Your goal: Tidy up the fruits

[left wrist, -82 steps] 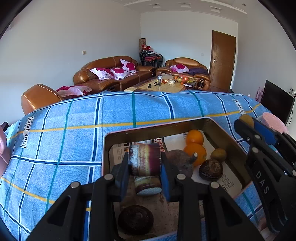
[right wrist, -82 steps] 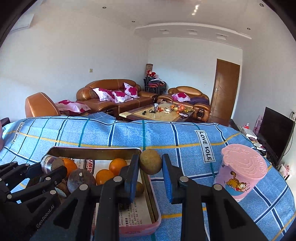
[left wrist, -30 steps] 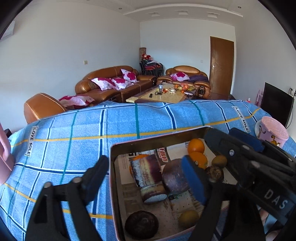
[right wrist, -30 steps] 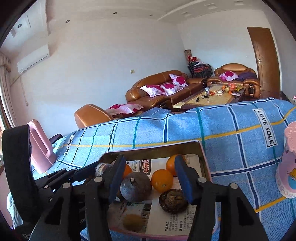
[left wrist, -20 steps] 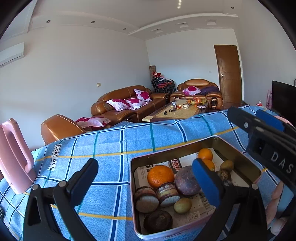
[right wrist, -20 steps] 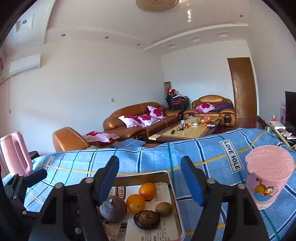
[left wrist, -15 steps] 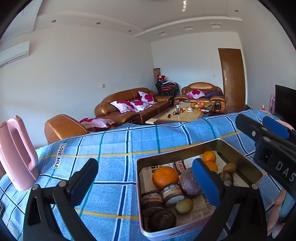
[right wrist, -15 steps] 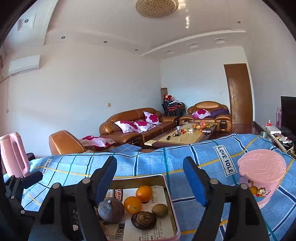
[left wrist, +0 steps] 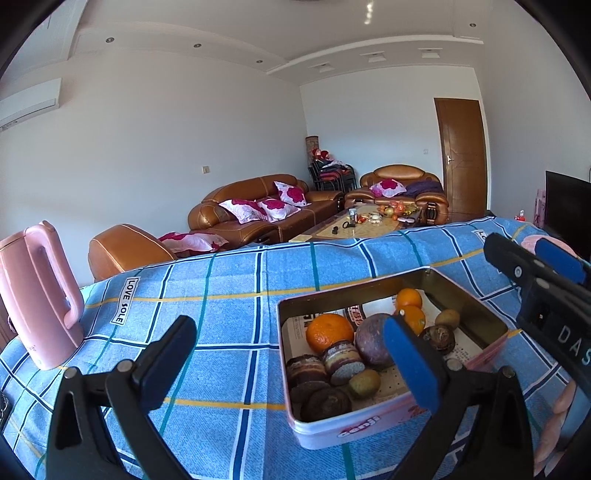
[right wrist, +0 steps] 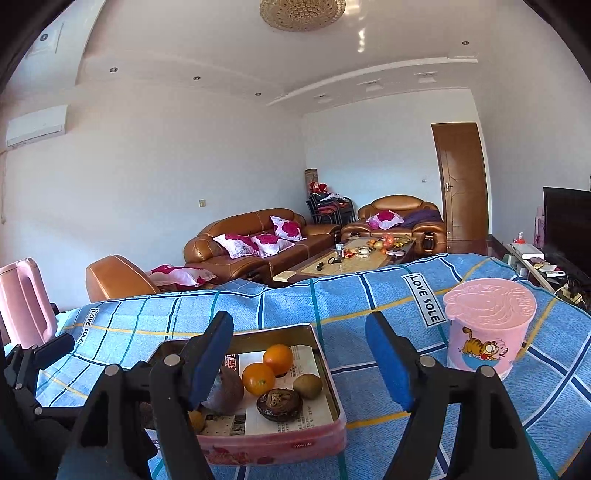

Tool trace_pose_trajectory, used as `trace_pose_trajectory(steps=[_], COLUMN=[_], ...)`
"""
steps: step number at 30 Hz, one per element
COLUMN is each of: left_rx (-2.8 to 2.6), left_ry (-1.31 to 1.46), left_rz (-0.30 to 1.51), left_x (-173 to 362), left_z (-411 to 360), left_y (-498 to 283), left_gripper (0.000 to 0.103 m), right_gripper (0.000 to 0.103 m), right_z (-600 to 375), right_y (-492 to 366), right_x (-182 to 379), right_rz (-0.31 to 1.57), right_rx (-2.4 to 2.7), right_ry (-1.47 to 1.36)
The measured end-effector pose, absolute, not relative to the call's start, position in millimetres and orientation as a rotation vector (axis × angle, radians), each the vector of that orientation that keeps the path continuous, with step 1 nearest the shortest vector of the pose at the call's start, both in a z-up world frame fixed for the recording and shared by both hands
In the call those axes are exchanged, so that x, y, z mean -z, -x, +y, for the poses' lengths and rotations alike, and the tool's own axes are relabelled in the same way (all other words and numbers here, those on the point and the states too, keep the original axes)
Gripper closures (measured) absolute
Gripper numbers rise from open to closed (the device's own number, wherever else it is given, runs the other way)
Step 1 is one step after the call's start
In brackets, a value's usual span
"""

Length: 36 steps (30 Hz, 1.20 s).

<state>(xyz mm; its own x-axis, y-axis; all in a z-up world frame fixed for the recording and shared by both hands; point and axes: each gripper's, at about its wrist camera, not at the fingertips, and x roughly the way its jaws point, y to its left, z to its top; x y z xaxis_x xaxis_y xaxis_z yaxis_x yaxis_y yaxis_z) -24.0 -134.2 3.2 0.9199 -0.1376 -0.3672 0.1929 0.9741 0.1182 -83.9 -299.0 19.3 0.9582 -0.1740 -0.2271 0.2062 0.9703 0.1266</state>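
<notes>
White walls (right wrist: 166, 166), brown sofas (right wrist: 255, 236), wooden door (right wrist: 460, 184)

A home living room, shown by brown leather sofas (right wrist: 255, 236) with floral cushions, a cluttered coffee table (right wrist: 354, 258), a television (right wrist: 567, 225), a wooden door (right wrist: 460, 184) and a ceiling lamp (right wrist: 303, 13).

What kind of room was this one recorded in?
Most likely a home living room: brown leather sofas with floral cushions, a coffee table, and a television by the right wall.
</notes>
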Motion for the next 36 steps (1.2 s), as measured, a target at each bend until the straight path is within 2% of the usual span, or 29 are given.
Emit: trace_pose_trajectory(steps=[11,20,36], left_rx=[0.184,0.183,0.176], left_ry=[-0.133,-0.116,-0.109], left_rz=[0.385,0.367,0.375], left_x=[-1.5,-3.1,-2.4], left_z=[-128.8,-122.0,-120.1], left_y=[34.5,45.5,44.5], left_gripper=[0.0,0.0,0.0], right_gripper=[0.027,0.027,0.027], right_z=[-285.7,-271.8,-268.7], right_y=[100.5,124.7,125.2], right_x=[-21.2,-27.8,-28.0], right_rz=[0.201,0.108,0.113], right_rx=[0.219,0.248,0.259], right_ry=[-0.11,-0.05,-0.041])
